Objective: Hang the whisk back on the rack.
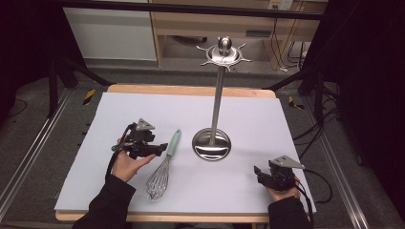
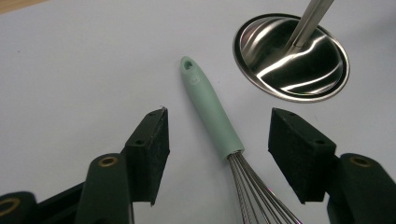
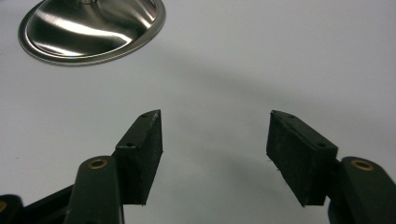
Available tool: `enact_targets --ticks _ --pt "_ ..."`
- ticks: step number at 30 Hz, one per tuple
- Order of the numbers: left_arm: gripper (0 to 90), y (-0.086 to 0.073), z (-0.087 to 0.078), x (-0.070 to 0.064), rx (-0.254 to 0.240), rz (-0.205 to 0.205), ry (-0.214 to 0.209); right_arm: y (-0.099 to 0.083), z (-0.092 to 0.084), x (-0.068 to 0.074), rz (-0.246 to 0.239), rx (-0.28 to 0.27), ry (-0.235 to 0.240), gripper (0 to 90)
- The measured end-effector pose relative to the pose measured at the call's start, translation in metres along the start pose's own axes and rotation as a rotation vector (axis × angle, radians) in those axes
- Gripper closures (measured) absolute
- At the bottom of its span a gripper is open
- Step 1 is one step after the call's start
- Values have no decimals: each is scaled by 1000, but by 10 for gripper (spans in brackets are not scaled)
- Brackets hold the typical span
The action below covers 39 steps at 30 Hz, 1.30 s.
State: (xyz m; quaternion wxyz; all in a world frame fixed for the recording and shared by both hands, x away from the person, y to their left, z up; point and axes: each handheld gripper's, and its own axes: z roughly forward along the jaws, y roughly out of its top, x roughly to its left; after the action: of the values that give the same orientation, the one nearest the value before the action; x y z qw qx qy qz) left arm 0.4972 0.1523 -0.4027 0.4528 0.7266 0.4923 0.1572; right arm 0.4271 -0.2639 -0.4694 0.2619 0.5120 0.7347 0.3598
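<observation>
While the whisk is lying flat on the counter left of centre in the high view, mint handle toward the top of the frame, the left gripper is sitting just beside that handle. Its fingers are standing apart on either side of the handle, not pressing it. The right gripper is resting at lower right, fingers spread over bare counter. The steel utensil stand is standing at centre.

Overhead light, even on the white mat; room edges fall to black. Hard glare streaks on the steel base. Soft shadows on the mat. Near jaws slightly soft, high view low-res.
</observation>
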Motion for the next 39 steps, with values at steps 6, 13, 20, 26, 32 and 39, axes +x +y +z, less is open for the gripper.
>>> enact_targets --ticks 6,13,20,26,32,39 --pt "402 -1 8 0 45 19 1 0 0 0 1 2 0 366" --pt "413 -4 17 0 88 35 6 0 1 0 -1 9 1 368" --pt "426 -6 27 0 133 52 7 0 1 0 8 18 12 370" --pt "440 -8 34 1 187 77 -3 0 2 0 3 21 12 370" --pt "476 -12 42 2 248 99 -11 0 2 0 3 22 11 370" --pt "490 -16 49 3 294 112 -10 0 2 0 5 25 12 371"
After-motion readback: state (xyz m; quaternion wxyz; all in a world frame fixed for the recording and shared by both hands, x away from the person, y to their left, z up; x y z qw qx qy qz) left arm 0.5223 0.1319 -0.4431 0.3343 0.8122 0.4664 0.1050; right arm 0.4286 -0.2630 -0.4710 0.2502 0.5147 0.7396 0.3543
